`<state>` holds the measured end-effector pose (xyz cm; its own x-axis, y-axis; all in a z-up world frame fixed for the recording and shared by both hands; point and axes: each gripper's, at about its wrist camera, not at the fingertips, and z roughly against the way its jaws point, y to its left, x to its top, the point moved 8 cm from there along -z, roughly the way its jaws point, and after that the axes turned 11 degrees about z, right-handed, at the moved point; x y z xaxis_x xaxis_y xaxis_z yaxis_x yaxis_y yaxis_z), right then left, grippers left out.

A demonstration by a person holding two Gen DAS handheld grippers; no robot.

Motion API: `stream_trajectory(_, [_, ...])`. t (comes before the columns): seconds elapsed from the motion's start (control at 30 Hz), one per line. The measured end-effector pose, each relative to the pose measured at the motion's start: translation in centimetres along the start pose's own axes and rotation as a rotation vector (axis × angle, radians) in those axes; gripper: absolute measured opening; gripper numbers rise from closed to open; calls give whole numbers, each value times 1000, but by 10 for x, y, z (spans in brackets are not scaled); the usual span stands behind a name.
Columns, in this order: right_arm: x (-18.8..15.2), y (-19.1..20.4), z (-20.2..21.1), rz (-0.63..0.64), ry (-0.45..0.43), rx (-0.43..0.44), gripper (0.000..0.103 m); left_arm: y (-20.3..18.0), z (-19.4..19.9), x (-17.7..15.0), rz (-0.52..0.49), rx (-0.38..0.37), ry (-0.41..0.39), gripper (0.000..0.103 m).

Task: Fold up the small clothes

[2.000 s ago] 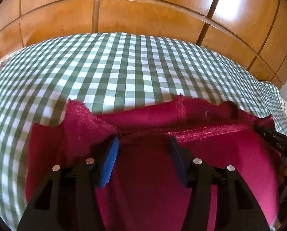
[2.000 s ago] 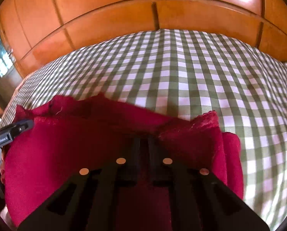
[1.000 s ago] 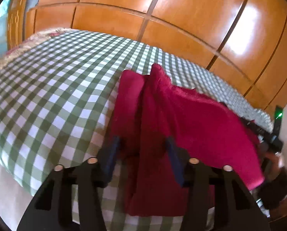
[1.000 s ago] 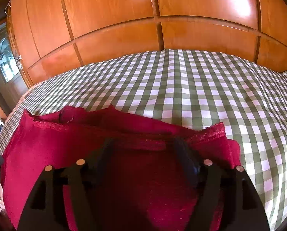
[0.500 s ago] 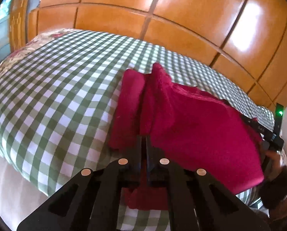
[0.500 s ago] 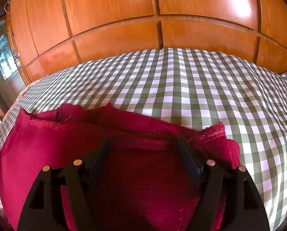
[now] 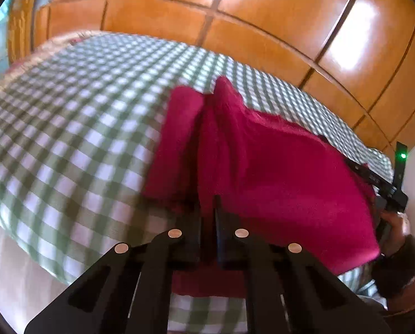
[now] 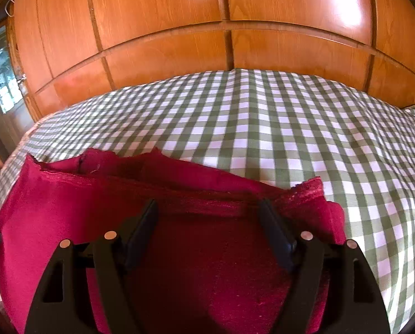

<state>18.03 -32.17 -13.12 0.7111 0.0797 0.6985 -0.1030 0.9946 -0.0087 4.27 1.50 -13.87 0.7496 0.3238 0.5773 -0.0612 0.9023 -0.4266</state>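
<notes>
Biggest thing in both views is the glossy orange-brown wooden panelled wardrobe wall [image 8: 229,27] running across the back, with dark grooves between the panels. In front of it is the bed with a green-and-white gingham checked cover [image 8: 291,128], which fills most of the middle of both shots and looks a bit blurry in the left wrist view [image 7: 76,128].

On top of that cover, near the front edge of the bed, lies the dark red fuzzy fabric garment [image 8: 202,250]. From the left wrist camera you see it side-on [image 7: 277,172]: one flap lies flat on the checks at the left, and a raised fold stands up beside it, with the main body spreading off to the right.

The left gripper [image 7: 207,211] has its black jaws pinched almost together on the near edge of the red garment, cloth trapped between them.

The right gripper [image 8: 207,211] sits over the middle of the garment with its jaws spread wide, one finger on each side of a hemmed seam, nothing clamped. You can also spot it at the far right of the left wrist view [image 7: 385,186], with a small green light on it.
</notes>
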Motion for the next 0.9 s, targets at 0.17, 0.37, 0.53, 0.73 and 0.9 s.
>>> stream_trajectory(0.17, [-2,3,-3,32,21,-34,76,3,-6,-5,13,-36,8,7])
stream_trajectory(0.37, [3,-1,17,15,-57,-44,97,3,-2,2,112,-108,17,35])
stream_trajectory(0.53, [-1,-5,43,3,-52,-122,101,-7,19,14,36,-43,-120,77])
stream_trajectory(0.73, [-28,11,78,32,-27,-92,101,-4,10,20,24,-33,-100,84])
stream_trajectory(0.9, [-51,33,102,98,-25,-95,101,9,-14,10,178,-120,31,84])
